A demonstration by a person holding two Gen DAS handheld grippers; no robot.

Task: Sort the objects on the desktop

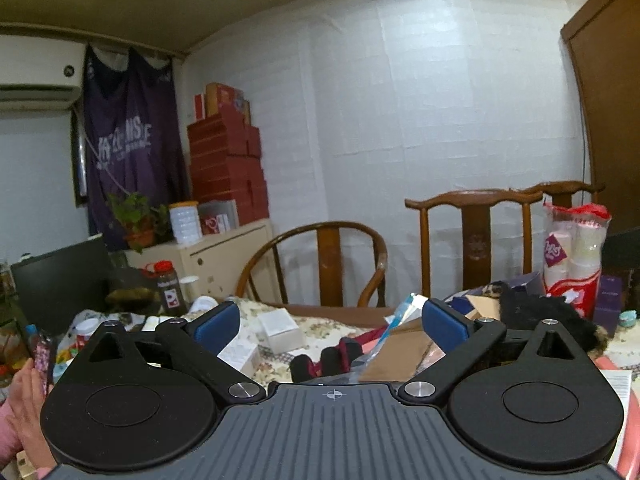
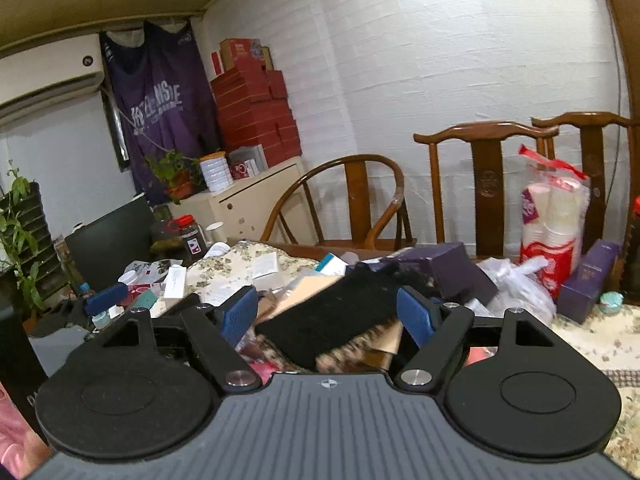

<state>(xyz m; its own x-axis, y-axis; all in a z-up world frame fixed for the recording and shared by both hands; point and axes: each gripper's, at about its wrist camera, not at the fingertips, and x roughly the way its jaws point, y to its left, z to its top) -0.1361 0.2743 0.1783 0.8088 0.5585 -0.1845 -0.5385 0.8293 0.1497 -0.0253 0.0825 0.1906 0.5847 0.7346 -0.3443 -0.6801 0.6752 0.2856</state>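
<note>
A cluttered table with a floral cloth (image 1: 320, 326) holds the objects. In the left wrist view my left gripper (image 1: 331, 326) is open and empty above a black-and-red glove (image 1: 334, 356), a white box (image 1: 282, 330) and a clear plastic sleeve (image 1: 394, 324). In the right wrist view my right gripper (image 2: 327, 314) is open and empty, held over a black furry cloth (image 2: 340, 316) that lies on cardboard and papers. A dark purple box (image 2: 452, 268) lies just beyond it. The left gripper's blue pad (image 2: 106, 298) shows at the left.
A pack of paper cups (image 2: 554, 220) and a tall purple box (image 2: 588, 284) stand at the right. Wooden chairs (image 2: 360, 200) line the far edge. A red-capped jar (image 2: 192, 238), a dark monitor (image 2: 112, 236) and white boxes (image 2: 266, 266) sit left.
</note>
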